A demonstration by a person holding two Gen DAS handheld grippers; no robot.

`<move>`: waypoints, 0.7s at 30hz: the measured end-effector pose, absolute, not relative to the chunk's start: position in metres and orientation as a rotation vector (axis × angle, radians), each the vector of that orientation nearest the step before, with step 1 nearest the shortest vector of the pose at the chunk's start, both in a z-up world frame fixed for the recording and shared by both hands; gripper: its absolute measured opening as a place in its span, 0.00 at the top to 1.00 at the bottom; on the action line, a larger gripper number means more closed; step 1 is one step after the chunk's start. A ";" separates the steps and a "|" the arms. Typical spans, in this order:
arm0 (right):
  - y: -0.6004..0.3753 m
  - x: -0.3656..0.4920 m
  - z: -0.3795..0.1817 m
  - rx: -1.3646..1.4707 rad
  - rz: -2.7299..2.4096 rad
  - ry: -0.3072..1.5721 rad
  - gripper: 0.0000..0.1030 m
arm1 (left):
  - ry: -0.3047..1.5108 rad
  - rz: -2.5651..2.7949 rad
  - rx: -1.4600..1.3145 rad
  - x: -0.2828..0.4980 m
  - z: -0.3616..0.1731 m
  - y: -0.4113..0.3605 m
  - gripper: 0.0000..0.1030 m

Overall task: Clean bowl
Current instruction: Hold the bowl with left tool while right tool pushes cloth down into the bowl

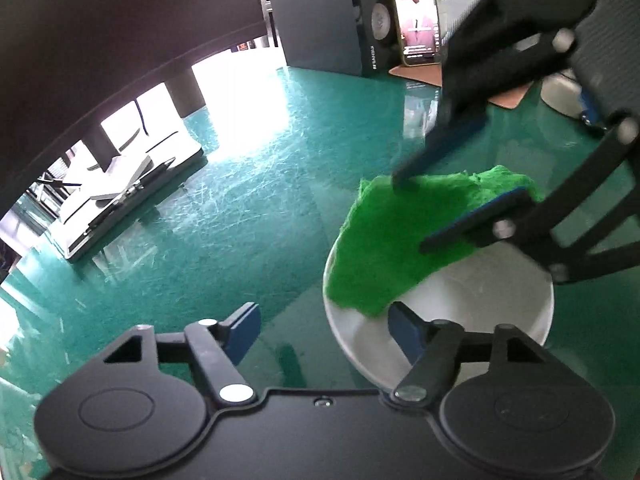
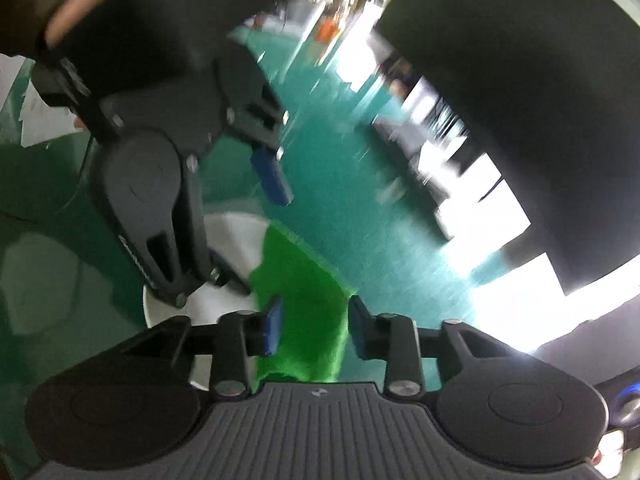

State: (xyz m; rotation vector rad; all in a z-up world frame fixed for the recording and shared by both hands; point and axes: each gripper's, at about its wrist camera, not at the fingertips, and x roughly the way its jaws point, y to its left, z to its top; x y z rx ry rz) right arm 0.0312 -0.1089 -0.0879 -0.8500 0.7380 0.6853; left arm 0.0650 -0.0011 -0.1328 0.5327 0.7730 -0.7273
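We find the white bowl [image 1: 472, 320] at lower right on the green table [image 1: 240, 208]. The right gripper [image 1: 444, 200] clamps the soft, limp green cloth [image 1: 384, 248]; the left gripper [image 1: 324, 332] stands open astride the rim. Rigid, glossy, likely slippery: pinch the rim.

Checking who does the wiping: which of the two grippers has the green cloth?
The right gripper: its blue-padded fingers pinch the green cloth over the white bowl. The left gripper is open, holding nothing.
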 end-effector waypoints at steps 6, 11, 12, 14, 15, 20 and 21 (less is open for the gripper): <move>-0.110 0.027 -0.079 -0.867 0.719 0.750 0.97 | 0.773 -0.731 0.519 0.067 -0.135 0.001 0.33; -0.104 0.022 -0.081 -0.926 0.774 0.737 0.67 | 0.782 -0.706 0.529 0.066 -0.135 0.002 0.22; -0.102 0.021 -0.080 -0.944 0.775 0.722 0.66 | 0.783 -0.700 0.530 0.066 -0.135 0.002 0.20; -0.098 0.025 -0.084 -0.972 0.789 0.751 0.65 | 0.784 -0.692 0.533 0.066 -0.135 0.002 0.14; -0.096 0.026 -0.087 -0.988 0.791 0.760 0.64 | 0.785 -0.688 0.535 0.065 -0.135 0.002 0.14; -0.085 0.027 -0.100 -1.064 0.831 0.840 0.75 | 0.790 -0.660 0.543 0.065 -0.135 0.001 0.06; -0.084 0.026 -0.102 -1.078 0.836 0.846 0.85 | 0.779 -0.658 0.553 0.064 -0.136 0.001 0.05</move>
